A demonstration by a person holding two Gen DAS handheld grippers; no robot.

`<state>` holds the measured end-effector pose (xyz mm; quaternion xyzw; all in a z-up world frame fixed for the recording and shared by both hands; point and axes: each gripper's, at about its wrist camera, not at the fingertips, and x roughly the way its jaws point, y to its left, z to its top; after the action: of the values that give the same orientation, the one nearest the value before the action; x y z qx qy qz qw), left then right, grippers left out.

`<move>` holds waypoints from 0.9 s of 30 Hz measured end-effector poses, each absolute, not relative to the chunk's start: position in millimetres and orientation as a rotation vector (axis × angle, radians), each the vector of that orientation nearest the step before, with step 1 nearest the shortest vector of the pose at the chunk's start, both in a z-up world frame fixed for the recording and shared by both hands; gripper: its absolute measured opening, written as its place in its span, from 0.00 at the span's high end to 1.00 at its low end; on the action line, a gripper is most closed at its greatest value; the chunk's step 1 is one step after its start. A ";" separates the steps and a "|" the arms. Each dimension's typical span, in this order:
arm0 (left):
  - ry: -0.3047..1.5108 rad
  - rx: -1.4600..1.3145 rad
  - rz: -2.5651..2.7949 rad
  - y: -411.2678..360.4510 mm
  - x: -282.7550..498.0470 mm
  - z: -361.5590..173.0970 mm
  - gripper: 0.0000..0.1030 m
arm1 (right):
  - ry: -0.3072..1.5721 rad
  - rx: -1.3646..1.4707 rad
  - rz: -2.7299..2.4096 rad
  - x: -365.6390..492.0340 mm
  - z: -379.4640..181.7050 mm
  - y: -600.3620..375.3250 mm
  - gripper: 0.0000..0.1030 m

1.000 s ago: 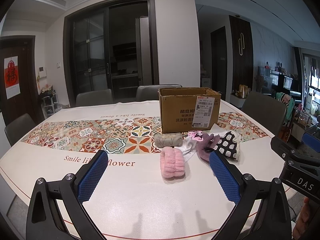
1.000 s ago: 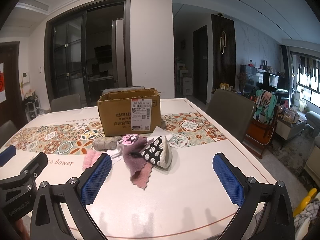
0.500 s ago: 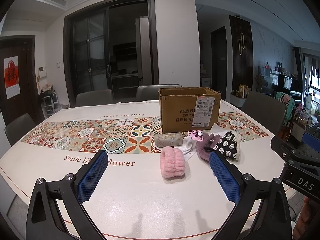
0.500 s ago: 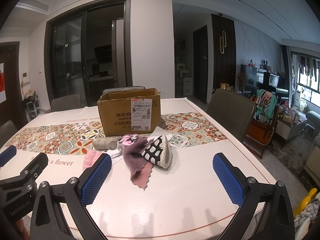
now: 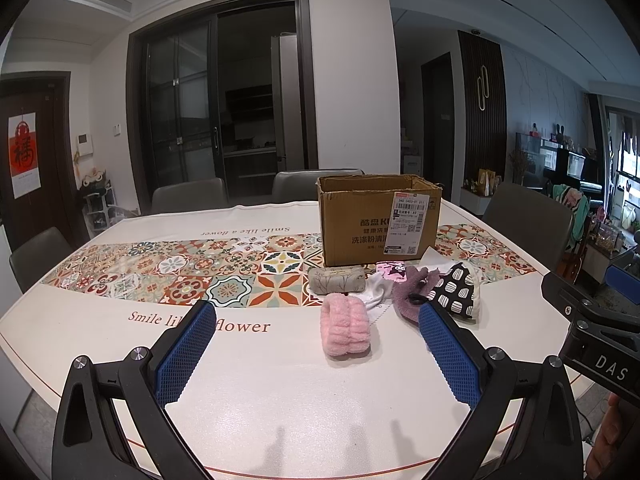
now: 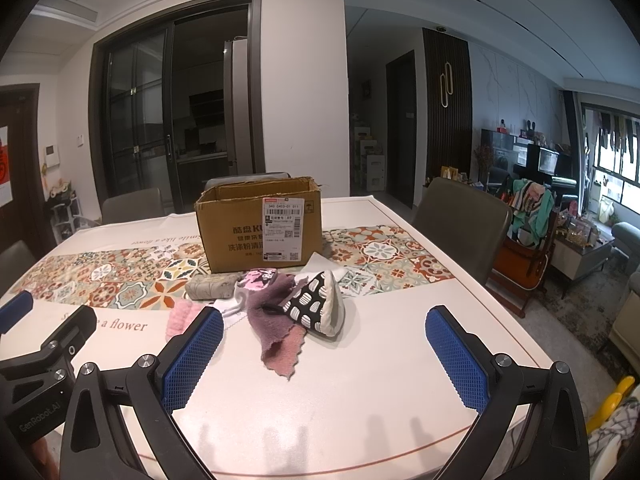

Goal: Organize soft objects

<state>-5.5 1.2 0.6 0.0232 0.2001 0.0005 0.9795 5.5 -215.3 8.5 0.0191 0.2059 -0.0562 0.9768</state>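
Ahead of both tools, a cluster of soft items lay on the table (image 5: 120, 328) just in front of an open-topped cardboard box (image 5: 378, 222), none of them yet touched. Left gripper (image 5: 316, 354) was held with its jaws spread wide and nothing between the blue pads; right gripper (image 6: 324, 354) was likewise spread and empty. Directly ahead of the left tool, nearest to it and between its fingers in view, sat the pink fluffy band (image 5: 346, 330), apart from the rest by a small gap. Beyond it lay a grey rolled cloth (image 5: 337, 281) close against the box wall, and to the right a white sock with pink print (image 5: 386, 280), a mauve towel (image 6: 272, 316) and a black-and-white patterned pouch (image 6: 318, 306) overlapping one another. From the right tool the towel and pouch lay straight ahead, the towel's ragged corner trailing toward it. Judgement: all pieces looked light, limp and compressible, with no fragility; plush and terry surfaces should grip well on the ribbed pads. The pink band should be pinched across its thick middle, so it bunches rather than slips. The towel would drape and could drag the sock along; best taken at a raised fold. The pouch, apparently padded, should be taken at its upper ridge. Box was presumably the destination.
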 end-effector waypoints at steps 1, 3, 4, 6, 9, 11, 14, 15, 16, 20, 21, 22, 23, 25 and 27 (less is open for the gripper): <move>0.403 0.047 0.002 1.3 -5.7 0.6 0.00 | 0.415 0.039 -0.113 5.4 8.3 -214.9 0.00; 0.404 0.047 0.002 1.1 -5.3 0.7 0.00 | 0.415 0.039 -0.114 5.2 8.6 -215.6 0.00; 0.404 0.047 0.002 1.3 -5.7 0.7 0.00 | 0.414 0.039 -0.113 5.2 8.5 -215.0 0.00; 0.403 0.047 0.001 1.1 -5.3 0.7 0.00 | 0.415 0.039 -0.113 5.8 7.7 -215.0 0.00; 0.404 0.047 0.001 1.1 -5.3 0.7 0.00 | 0.415 0.039 -0.113 6.5 6.5 -214.0 0.00; 0.404 0.047 0.000 1.2 -5.3 0.6 0.00 | 0.415 0.039 -0.113 5.0 10.0 -216.6 0.00; 0.405 0.047 0.000 1.0 -5.9 0.0 0.00 | 0.415 0.040 -0.113 5.5 9.1 -216.0 0.00; 0.406 0.047 0.000 0.8 -6.1 -0.4 0.00 | 0.416 0.040 -0.113 5.5 9.4 -216.5 0.00; 0.407 0.048 0.000 0.7 -6.2 -1.0 0.00 | 0.418 0.039 -0.112 5.5 9.6 -217.1 0.00; 0.413 0.049 -0.005 0.4 -5.2 -3.9 0.00 | 0.423 0.042 -0.109 5.2 10.8 -219.3 0.00; 0.415 0.051 -0.005 0.2 -4.7 -4.8 0.00 | 0.426 0.043 -0.108 5.4 11.2 -220.3 0.00; 0.417 0.053 -0.005 -0.3 -3.9 -5.8 0.00 | 0.429 0.044 -0.105 5.8 11.1 -220.0 0.00; 0.419 0.055 -0.004 -0.9 -2.1 -6.9 0.00 | 0.436 0.047 -0.103 9.7 5.9 -216.1 0.00; 0.424 0.057 -0.004 -2.8 2.5 -9.3 0.00 | 0.446 0.050 -0.098 13.7 3.7 -216.1 0.00; 0.428 0.059 -0.002 -3.9 6.5 -10.6 0.00 | 0.455 0.052 -0.090 18.3 1.1 -216.5 0.00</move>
<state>6.5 -3.9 -10.6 0.0294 0.2122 -0.0009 0.9768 18.3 -216.5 1.1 0.0257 0.2253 -0.0444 0.9729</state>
